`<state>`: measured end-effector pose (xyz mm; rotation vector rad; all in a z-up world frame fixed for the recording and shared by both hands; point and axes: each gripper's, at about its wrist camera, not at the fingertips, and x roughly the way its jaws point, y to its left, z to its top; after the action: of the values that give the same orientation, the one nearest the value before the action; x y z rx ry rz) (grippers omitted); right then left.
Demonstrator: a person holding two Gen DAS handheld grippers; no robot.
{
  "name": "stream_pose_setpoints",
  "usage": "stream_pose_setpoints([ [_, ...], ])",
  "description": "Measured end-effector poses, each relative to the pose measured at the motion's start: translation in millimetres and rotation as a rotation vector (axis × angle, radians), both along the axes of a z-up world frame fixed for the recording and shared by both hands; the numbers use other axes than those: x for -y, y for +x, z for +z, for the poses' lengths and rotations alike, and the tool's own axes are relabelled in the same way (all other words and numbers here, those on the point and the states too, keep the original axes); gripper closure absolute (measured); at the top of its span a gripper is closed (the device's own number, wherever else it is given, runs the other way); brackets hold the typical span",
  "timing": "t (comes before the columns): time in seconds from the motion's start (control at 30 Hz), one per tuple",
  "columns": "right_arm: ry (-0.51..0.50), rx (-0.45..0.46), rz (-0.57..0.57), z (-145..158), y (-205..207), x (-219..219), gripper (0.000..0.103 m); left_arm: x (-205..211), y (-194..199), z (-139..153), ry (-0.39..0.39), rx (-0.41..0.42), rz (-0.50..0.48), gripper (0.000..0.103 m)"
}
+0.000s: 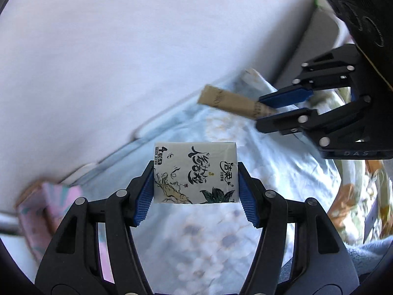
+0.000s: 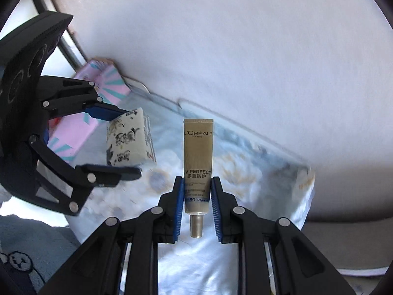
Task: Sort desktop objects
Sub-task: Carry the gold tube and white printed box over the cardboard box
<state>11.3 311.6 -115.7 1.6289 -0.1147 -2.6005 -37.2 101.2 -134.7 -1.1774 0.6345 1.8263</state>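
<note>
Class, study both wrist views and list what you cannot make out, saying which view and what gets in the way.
- Left wrist view: the lower edge of the tissue pack is bordered by the left gripper pads; its small print is too small to read.
- Left wrist view: the pink box is blurred and partly behind the jaws.
- Right wrist view: the small print on the L'Oreal tube is blurred, its sides covered by the right gripper pads.
- Both views: the floral cloth is motion-blurred.

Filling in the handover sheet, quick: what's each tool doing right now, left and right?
Left tool: closed on the tissue pack, held clear of the floral cloth.
Right tool: closed on the gold L'Oreal tube, nozzle end toward the camera.
</note>
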Motion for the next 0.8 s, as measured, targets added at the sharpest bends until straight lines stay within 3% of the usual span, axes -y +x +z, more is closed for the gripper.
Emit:
stream_pose_setpoints([
  [0.13, 0.015, -0.045, 0.056, 28.8, -29.1, 5.8, 0.083, 40.2, -24.2, 17.8, 0.041, 0.046, 0.123, 0.044],
  [0.4, 0.031, -0.092, 0.222, 65.5, -93.7, 96.7, 0.083, 143.1, -53.8, 36.1, 0.026, -0.010, 0.338, 0.044],
  [0.57, 0.031, -0.088, 0.342, 68.8, -119.9, 145.0, 0.083, 209.6, -58.5, 39.4, 0.028, -0.008, 0.441, 0.044],
  [0.8, 0.025, -0.039, 0.521, 51.8, -170.8, 230.8, 0.083, 279.5, -62.1, 11.2, -0.014, 0.023, 0.567, 0.044],
])
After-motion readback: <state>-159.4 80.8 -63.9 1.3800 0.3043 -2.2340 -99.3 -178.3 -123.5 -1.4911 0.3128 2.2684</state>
